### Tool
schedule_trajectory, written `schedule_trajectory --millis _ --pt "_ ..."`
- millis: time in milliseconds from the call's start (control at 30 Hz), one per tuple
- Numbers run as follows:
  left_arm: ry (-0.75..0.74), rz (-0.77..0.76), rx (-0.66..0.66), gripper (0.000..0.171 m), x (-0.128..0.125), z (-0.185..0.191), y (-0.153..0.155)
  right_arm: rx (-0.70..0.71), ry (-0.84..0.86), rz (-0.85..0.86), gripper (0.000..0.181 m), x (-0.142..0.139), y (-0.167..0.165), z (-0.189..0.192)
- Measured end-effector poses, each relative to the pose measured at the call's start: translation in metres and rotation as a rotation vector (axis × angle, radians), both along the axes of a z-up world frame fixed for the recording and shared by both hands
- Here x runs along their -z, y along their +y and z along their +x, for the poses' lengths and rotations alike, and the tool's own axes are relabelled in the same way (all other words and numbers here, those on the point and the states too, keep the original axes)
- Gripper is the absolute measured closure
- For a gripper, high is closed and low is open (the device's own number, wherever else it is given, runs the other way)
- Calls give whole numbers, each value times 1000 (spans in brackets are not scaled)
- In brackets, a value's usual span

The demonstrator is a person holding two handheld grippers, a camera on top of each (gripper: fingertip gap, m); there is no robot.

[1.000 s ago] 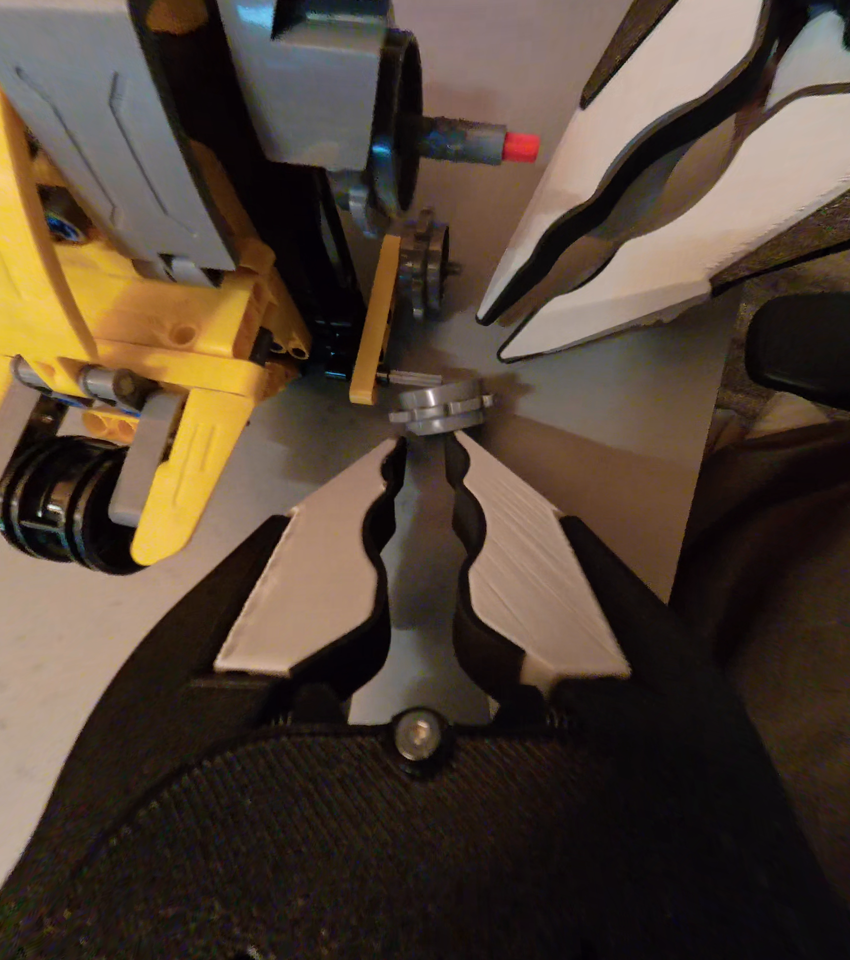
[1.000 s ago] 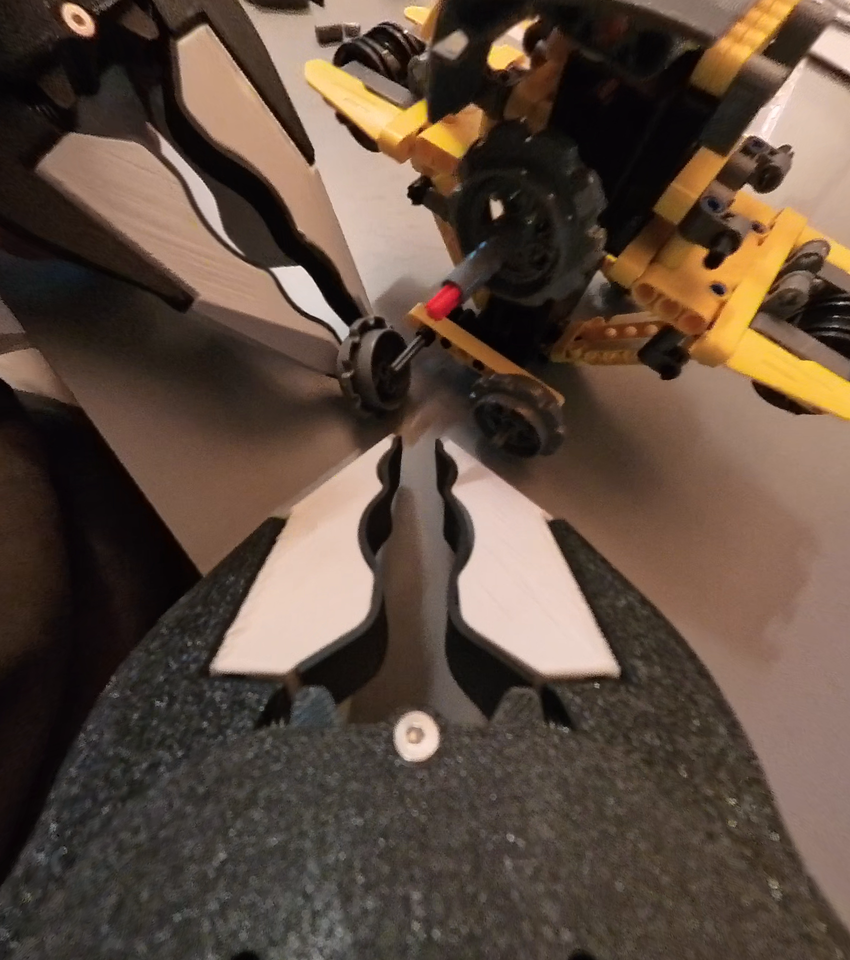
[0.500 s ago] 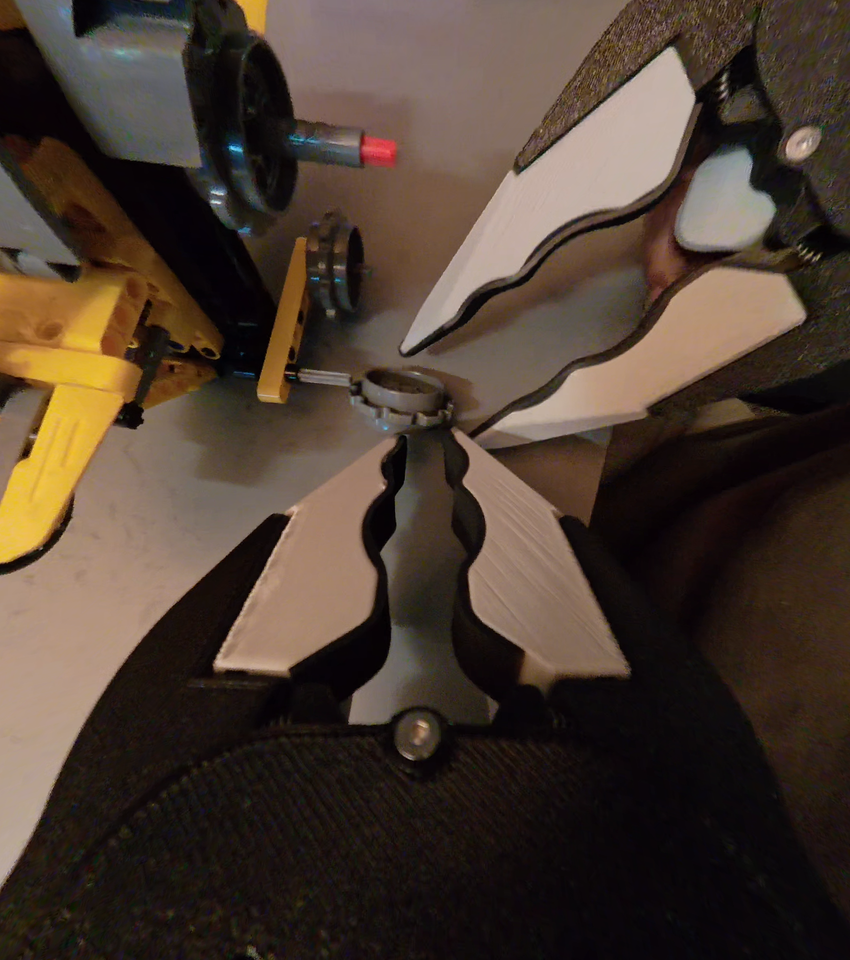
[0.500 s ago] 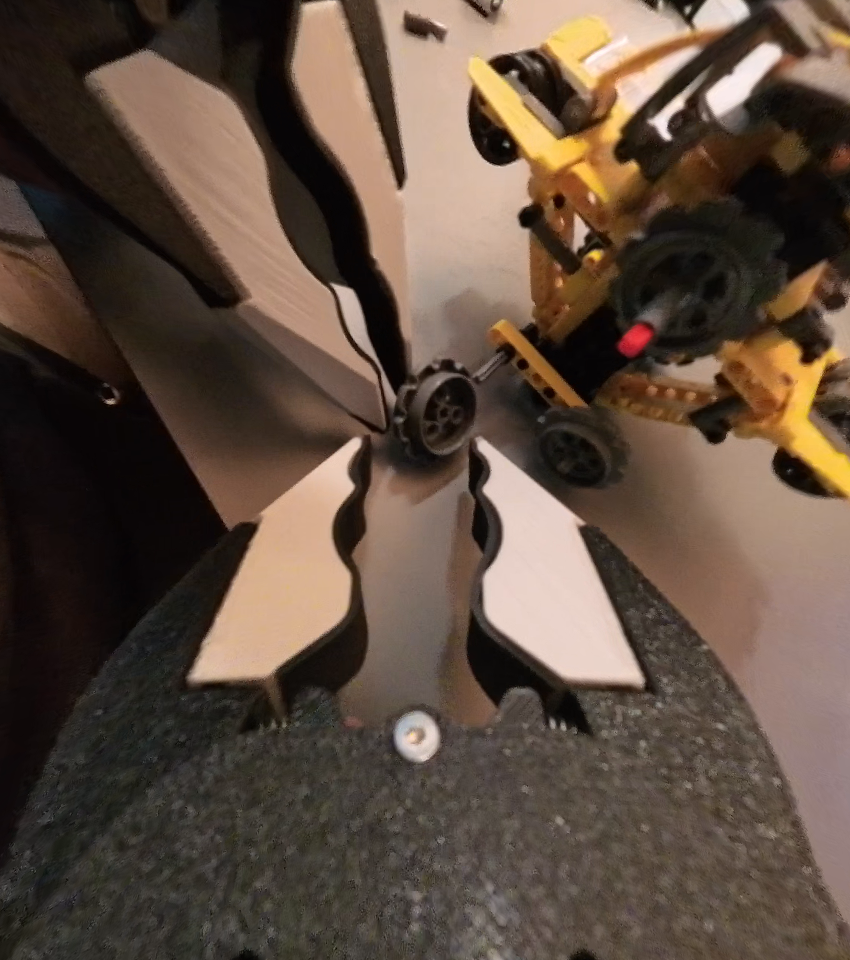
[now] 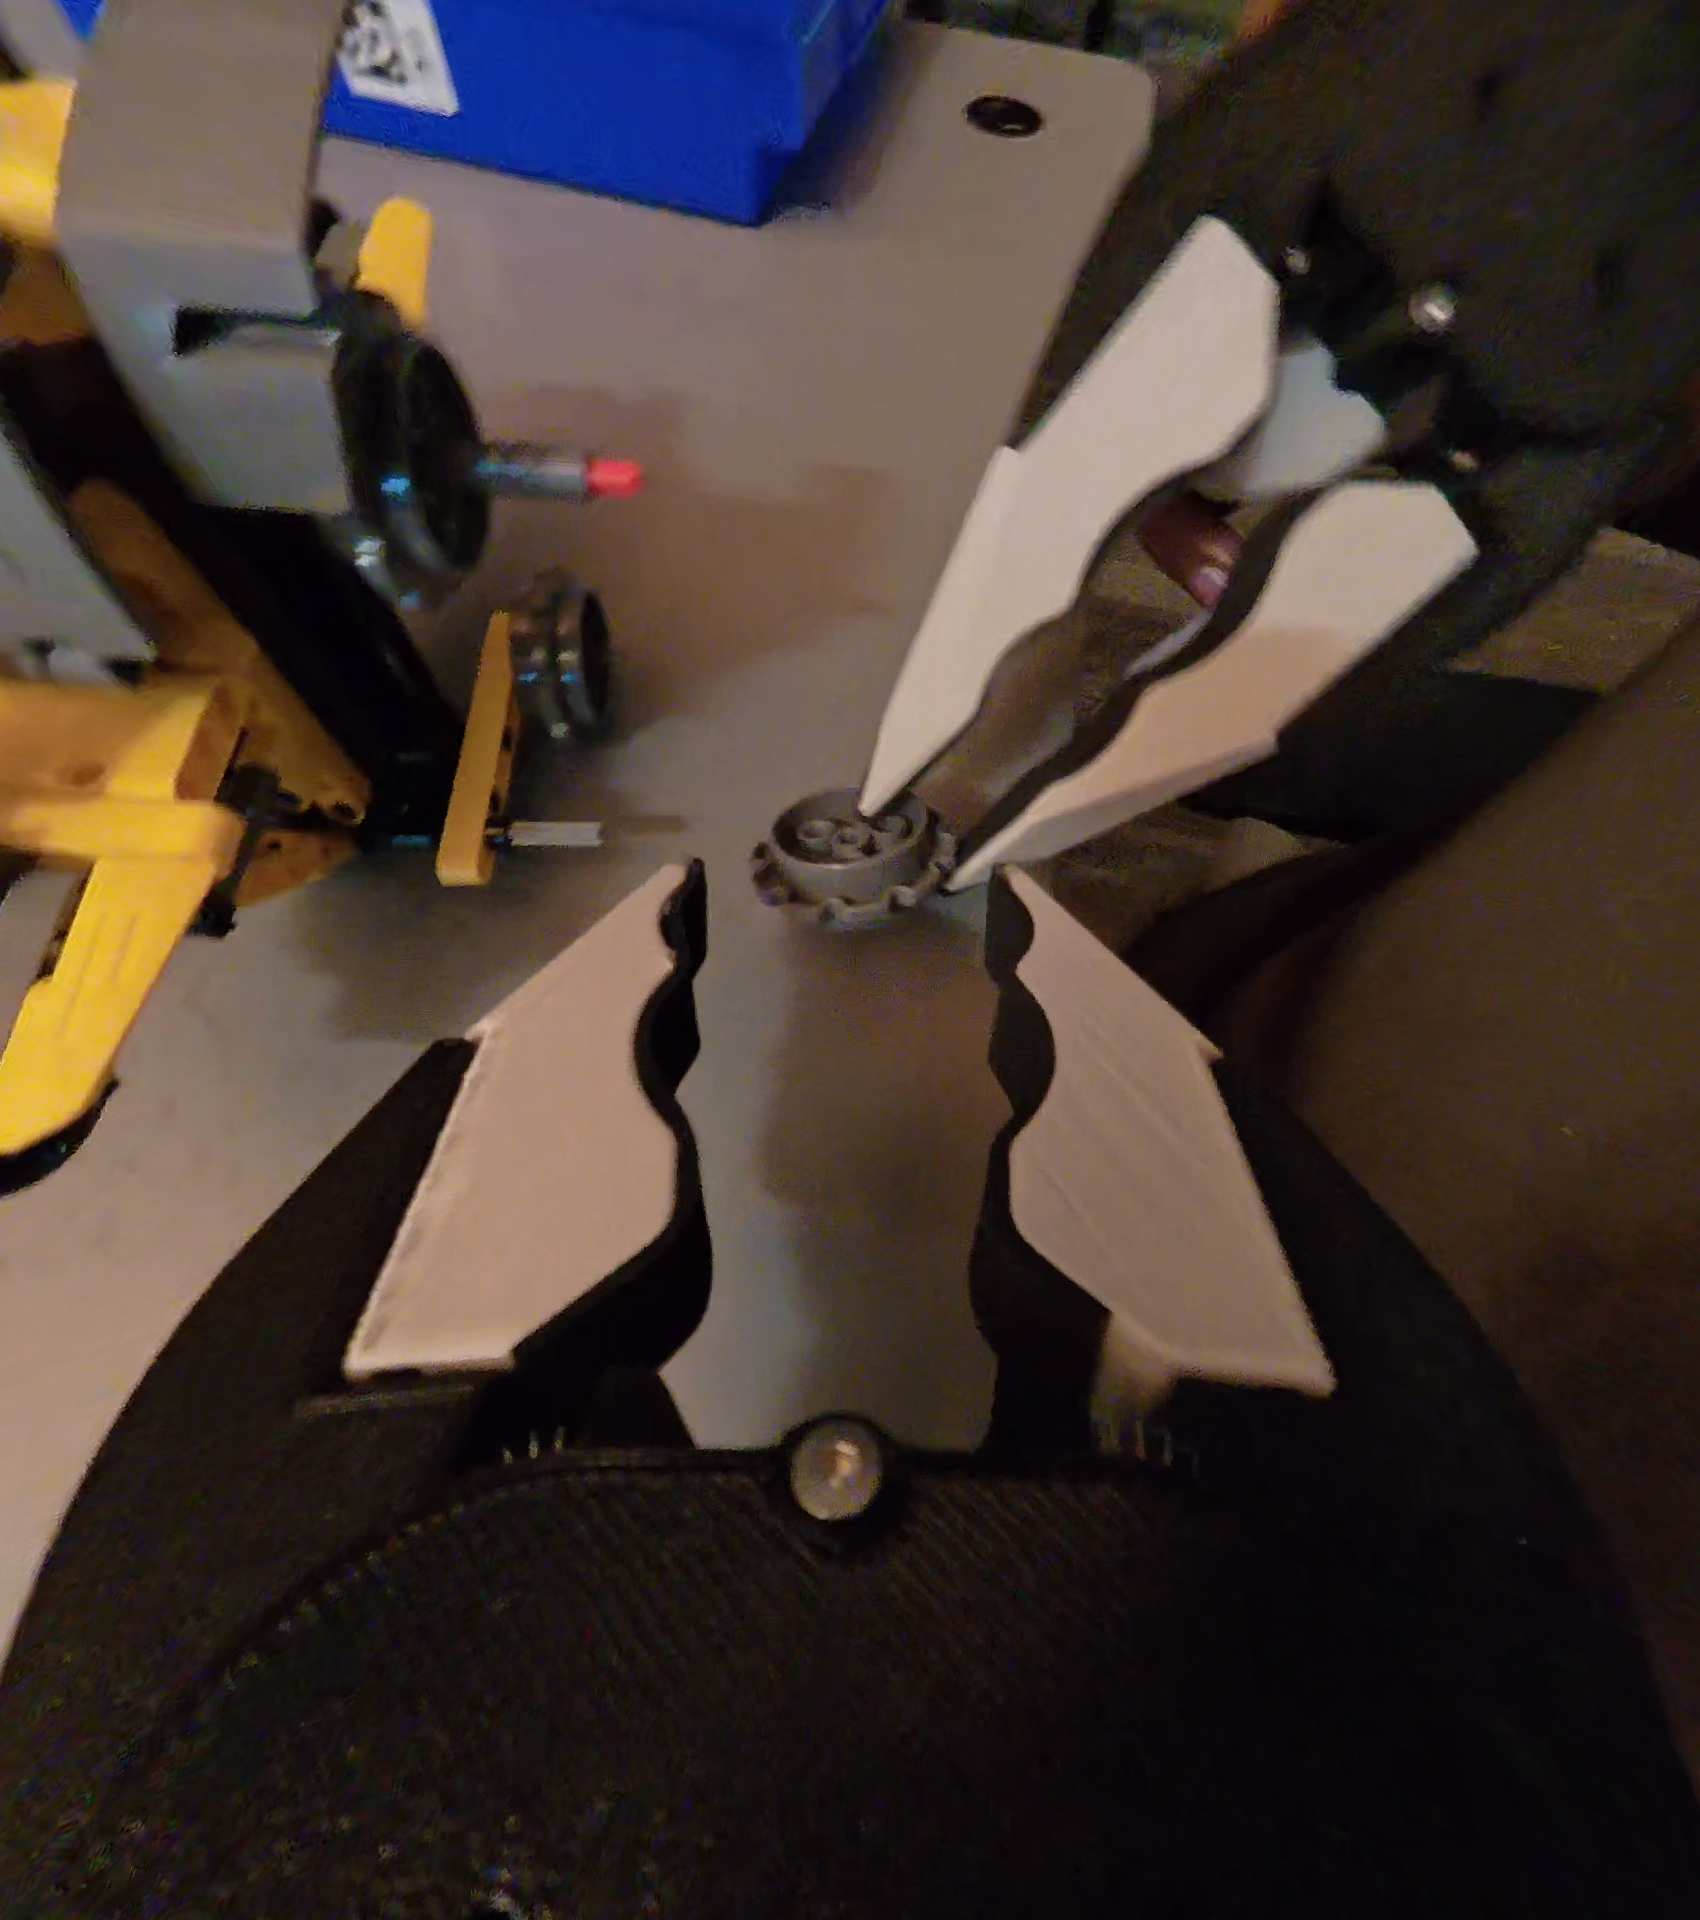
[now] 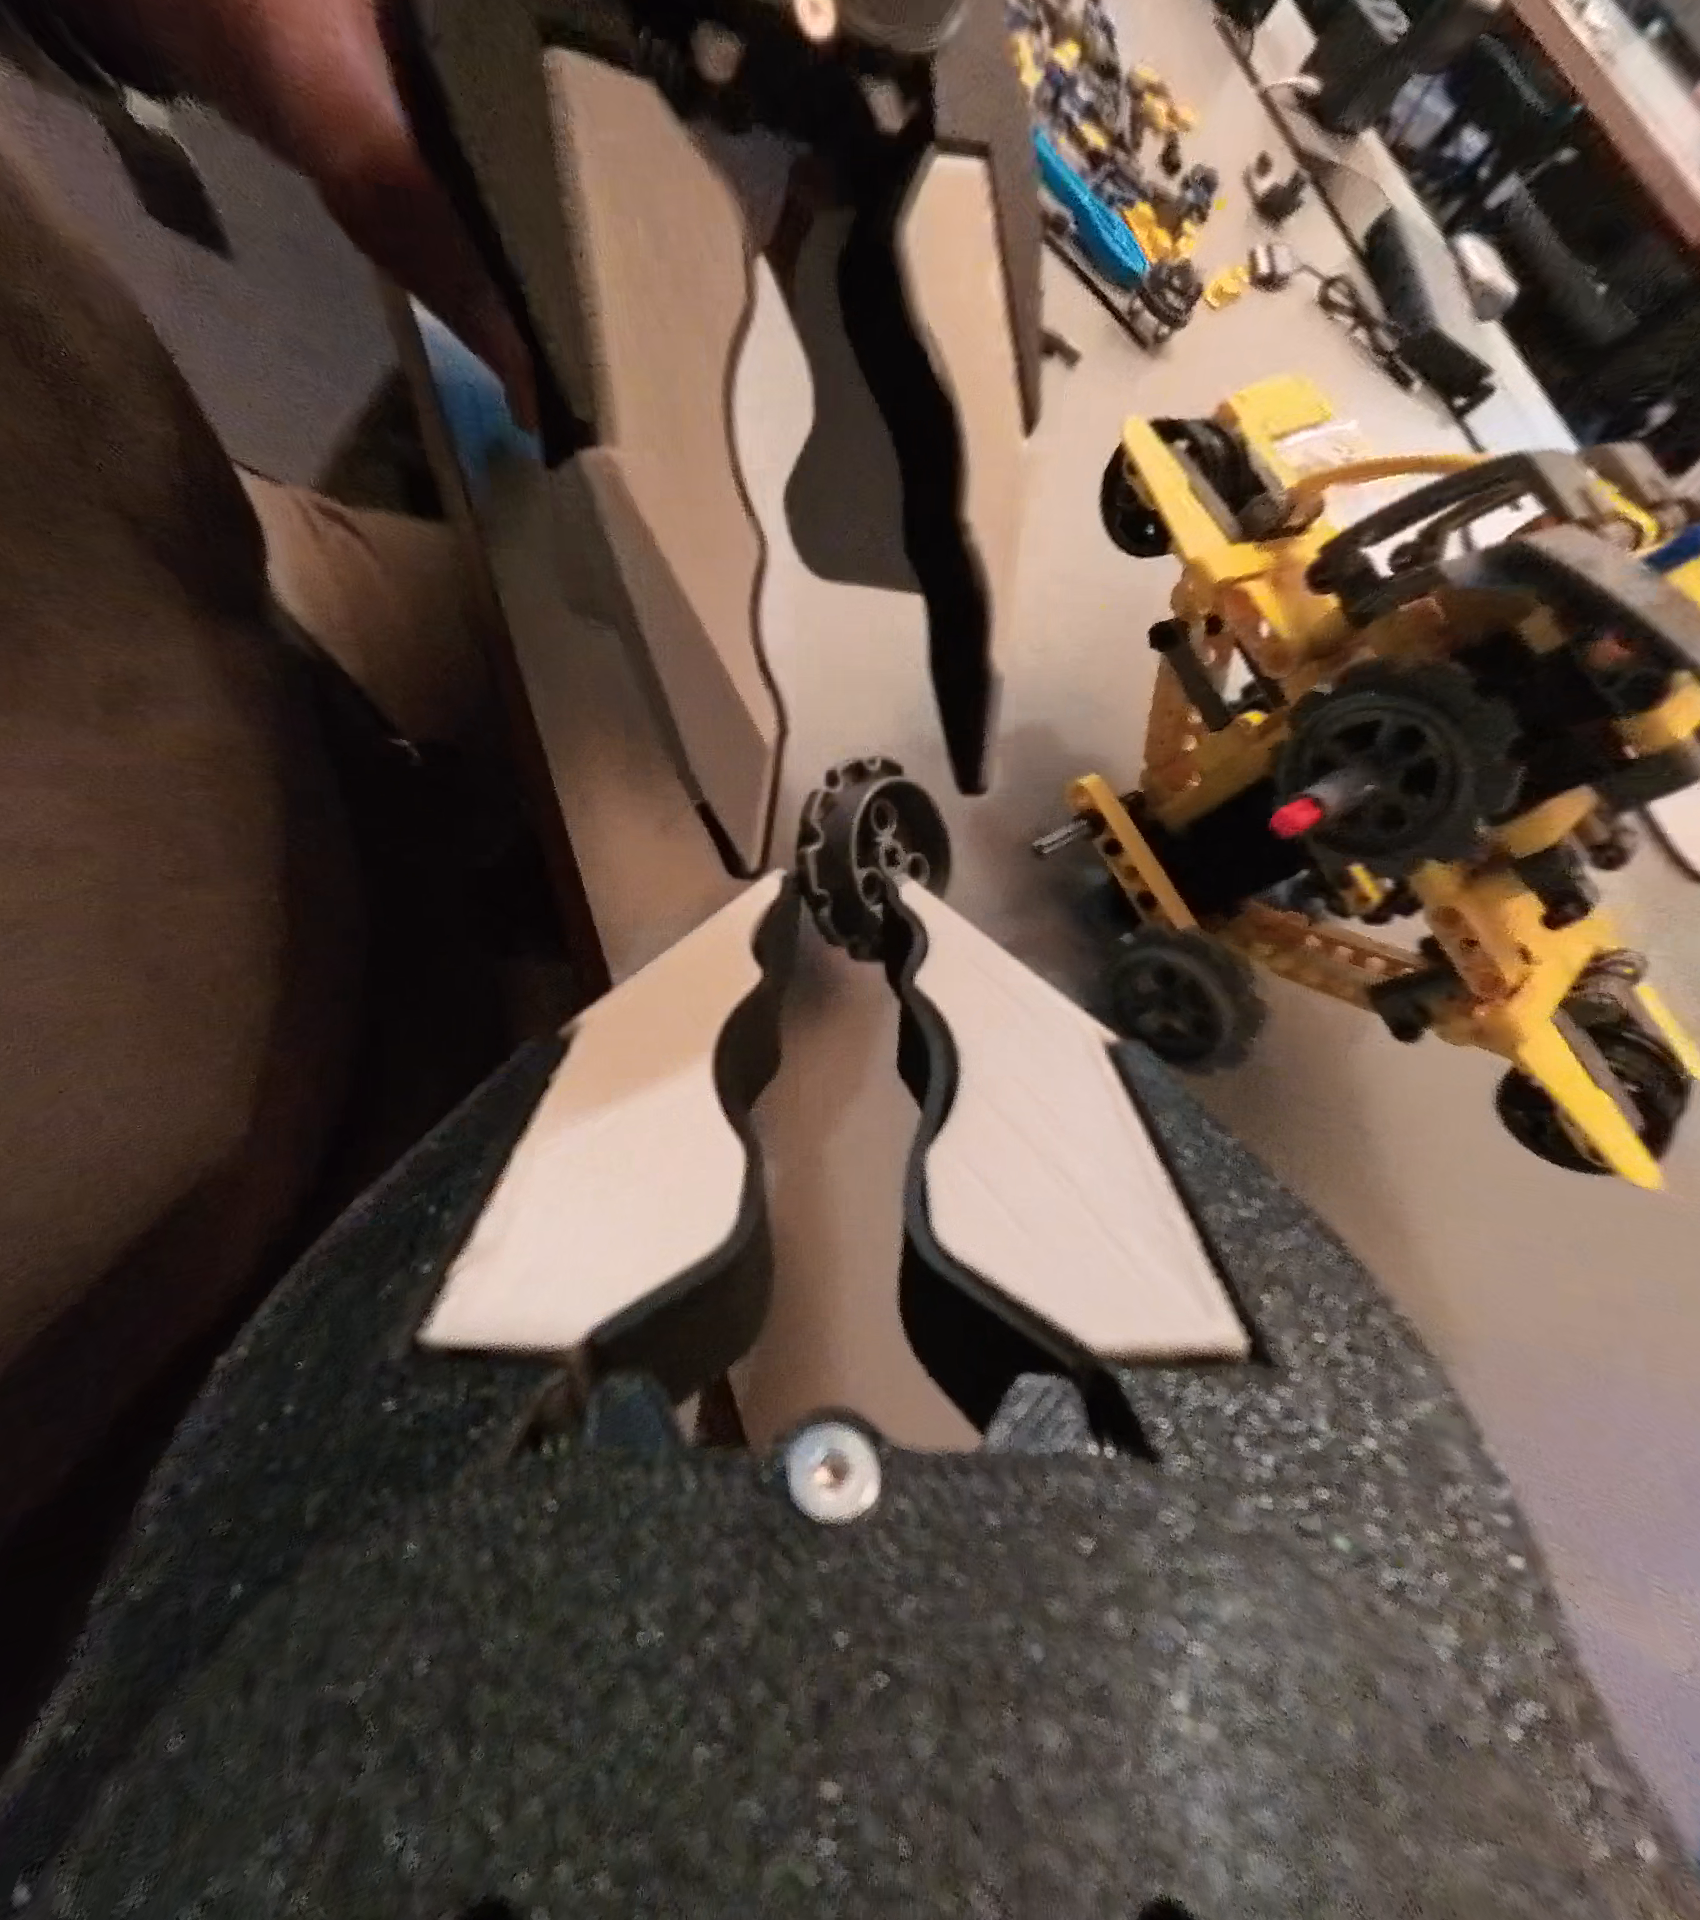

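Here, right gripper [image 6: 851, 902] jaws pinch small toothed wheel [image 6: 872, 871]; left gripper [image 5: 844, 881] jaws apart.

A: Any writing to be made out here?

B: A white sticker [image 5: 399, 52] with a black printed pattern sits on the blue box [image 5: 617, 94]. A pale label [image 6: 1319, 449] sits on the yellow model [image 6: 1345, 779], too small and blurred to read.

A small toothed wheel [image 6: 872, 869] is held between the tips of the right gripper [image 6: 846, 896], above the table [image 5: 804, 416]. The left gripper [image 5: 841, 883] is placed just beside it, jaws spread. The brick-built vehicle [image 6: 1428, 790] is set to the wheel's right in the right wrist view, its bare axle [image 6: 1054, 844] pointed toward the wheel.
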State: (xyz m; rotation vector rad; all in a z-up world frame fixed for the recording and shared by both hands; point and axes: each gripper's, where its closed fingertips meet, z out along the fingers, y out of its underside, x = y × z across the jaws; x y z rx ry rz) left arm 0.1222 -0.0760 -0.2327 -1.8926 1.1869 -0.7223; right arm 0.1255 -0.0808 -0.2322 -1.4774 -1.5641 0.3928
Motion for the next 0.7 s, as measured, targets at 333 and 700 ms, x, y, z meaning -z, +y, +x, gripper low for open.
schedule_trajectory --millis 333,700 --pt "68 103 -27 162 3 -2 8 -27 179 -160 166 -24 9 1" --pt "-124 -222 -303 162 8 -20 38 218 176 -4 128 -19 37 -7"
